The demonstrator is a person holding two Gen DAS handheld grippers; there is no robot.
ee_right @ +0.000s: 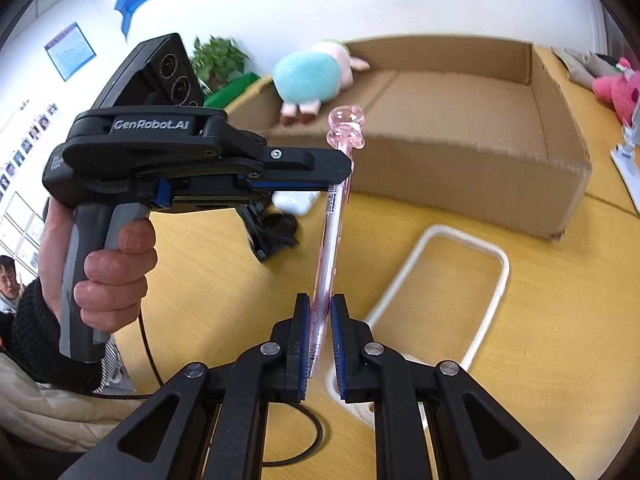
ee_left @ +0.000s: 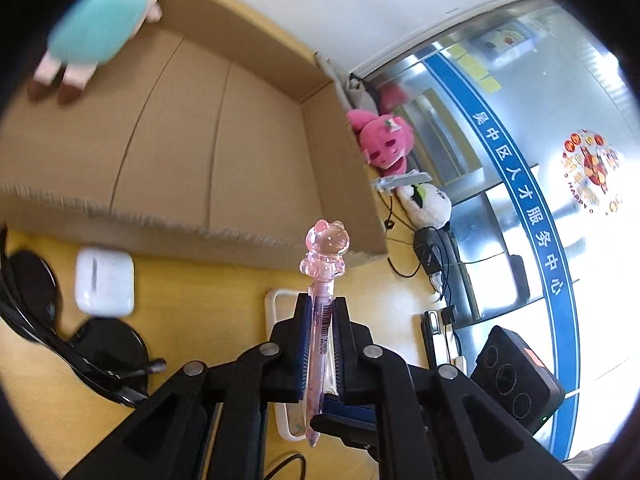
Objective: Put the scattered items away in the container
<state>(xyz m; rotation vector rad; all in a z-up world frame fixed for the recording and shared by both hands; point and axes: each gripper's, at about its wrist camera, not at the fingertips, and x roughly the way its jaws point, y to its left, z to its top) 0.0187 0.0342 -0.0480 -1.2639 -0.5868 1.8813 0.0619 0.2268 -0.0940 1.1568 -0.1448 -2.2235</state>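
Yellow wooden tabletop [ee_right: 560,320] runs under both tools, its edges cut off by the fisheye rim in both wrist views. Open brown cardboard box [ee_left: 248,120], shallow and wide, lies ahead of both grippers; its far left corner is out of frame in the left wrist view. Inside it, at the far left as seen from the left gripper, is a teal and cream plush toy with brown feet [ee_left: 96,28], blurred, face not legible; the rest of the box floor shows bare cardboard. White rounded-rectangle frame [ee_right: 452,292], apparently a phone bumper, lies flat on the table just ahead and right of the right gripper; its near end is hidden behind that gripper's fingers. Black sunglasses [ee_left: 60,328] sit left of the left gripper, partly cut off by the frame. White glossy earbud case [ee_left: 105,282] lies beside them, just short of the box wall. Left gripper [ee_left: 323,312]: fingers clamped on the barrel of the pink translucent pen with a cat-shaped cap [ee_left: 325,264], cap pointing toward the box, above the table. Right gripper [ee_right: 320,312]: pads straddle the pen's lower end, left pad appears in contact, right pad shows a narrow gap; cannot tell whether it grips.
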